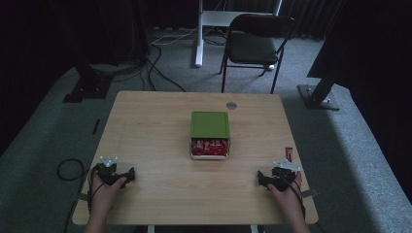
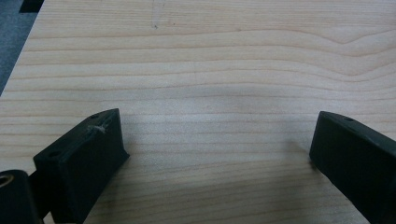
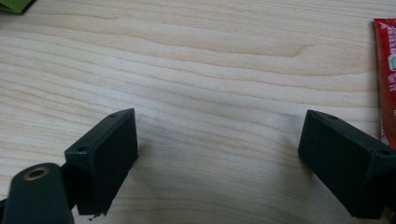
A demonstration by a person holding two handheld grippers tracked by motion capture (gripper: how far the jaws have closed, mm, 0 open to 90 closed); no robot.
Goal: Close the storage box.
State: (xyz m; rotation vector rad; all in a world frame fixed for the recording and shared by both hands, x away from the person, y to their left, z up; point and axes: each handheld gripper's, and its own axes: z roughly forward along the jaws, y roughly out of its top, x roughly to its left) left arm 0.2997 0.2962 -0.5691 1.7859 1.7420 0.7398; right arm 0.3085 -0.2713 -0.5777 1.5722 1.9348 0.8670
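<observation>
A green box [image 1: 209, 125] lies in the middle of the wooden table [image 1: 145, 126], its near end open onto several red packets [image 1: 209, 146]. One loose red packet [image 1: 288, 154] lies near the table's right edge; its wrapper [image 3: 386, 79] sits just beyond the right jaw in the right gripper view. My left gripper [image 1: 127, 176] rests open at the near left with only bare wood between its jaws [image 2: 219, 140]. At the near right my right gripper [image 1: 262, 178] is open too, nothing held [image 3: 219, 140]. A corner of the green box [image 3: 14, 4] shows at the top left.
A round grommet [image 1: 231, 105] is set in the table's far edge. Behind the table stand a black chair [image 1: 257, 41], a white desk leg [image 1: 198, 34] and floor cables [image 1: 160, 73]. Black stand bases [image 1: 318, 94] sit on the carpet either side.
</observation>
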